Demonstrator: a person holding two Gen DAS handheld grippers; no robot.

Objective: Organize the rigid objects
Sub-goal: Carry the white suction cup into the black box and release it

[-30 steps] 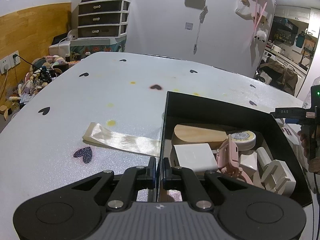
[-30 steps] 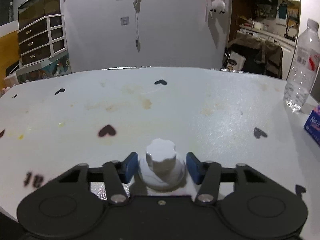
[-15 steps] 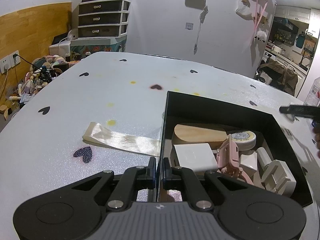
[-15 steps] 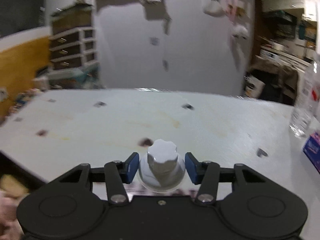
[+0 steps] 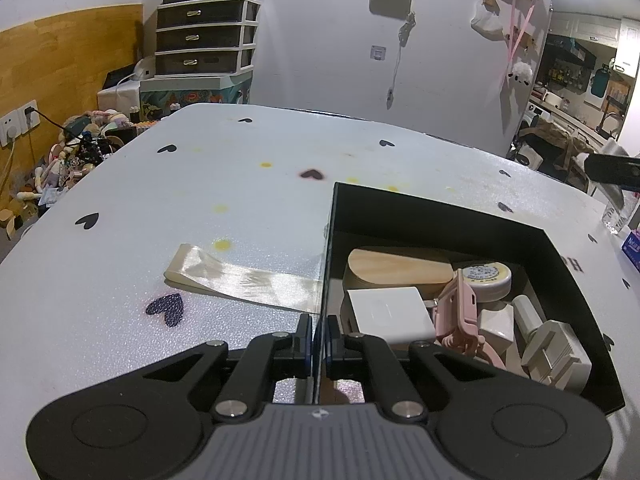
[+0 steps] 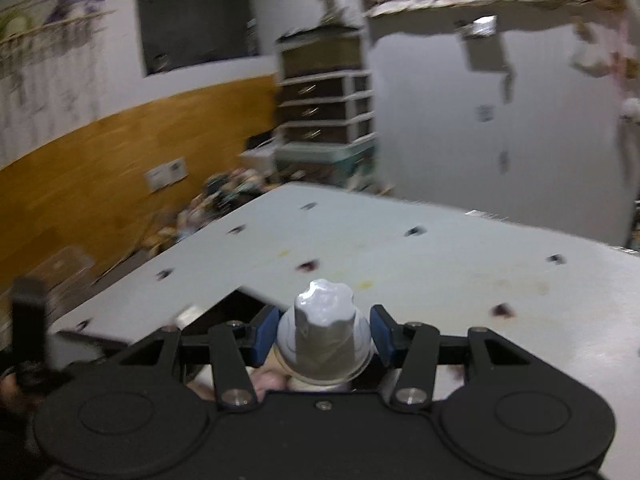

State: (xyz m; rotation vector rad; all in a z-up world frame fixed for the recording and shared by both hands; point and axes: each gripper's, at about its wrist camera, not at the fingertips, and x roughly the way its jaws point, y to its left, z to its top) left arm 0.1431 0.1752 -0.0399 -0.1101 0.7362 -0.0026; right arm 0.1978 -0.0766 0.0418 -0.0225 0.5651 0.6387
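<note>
Steadying the box while a white knob comes in over it

Pinching the near left wall of the black box (image 5: 440, 208), the left claw (image 5: 318, 336) has its jaws closed on that thin edge, probably to keep the box from sliding while things are dropped in. The claw sits low and level at the box's near corner, pointing across the tabletop (image 5: 200, 200). Inside the box lie a wooden piece (image 5: 396, 270), a white square block (image 5: 388, 312), a pink clip (image 5: 460, 316), a round tape reel (image 5: 486, 276) and pale plugs (image 5: 556, 356), packed close together. A satin ribbon (image 5: 244, 280) trails from the box wall onto the tabletop.

From the right wrist, the picture is blurred. The right claw (image 6: 322, 334) grips a white knob-topped object (image 6: 324, 332) between its blue pads (image 6: 264, 332), held upright above the box's open corner (image 6: 244, 304), which shows just below. The claw looks raised and angled toward the box, apparently placed for a release onto the items beneath.
</note>
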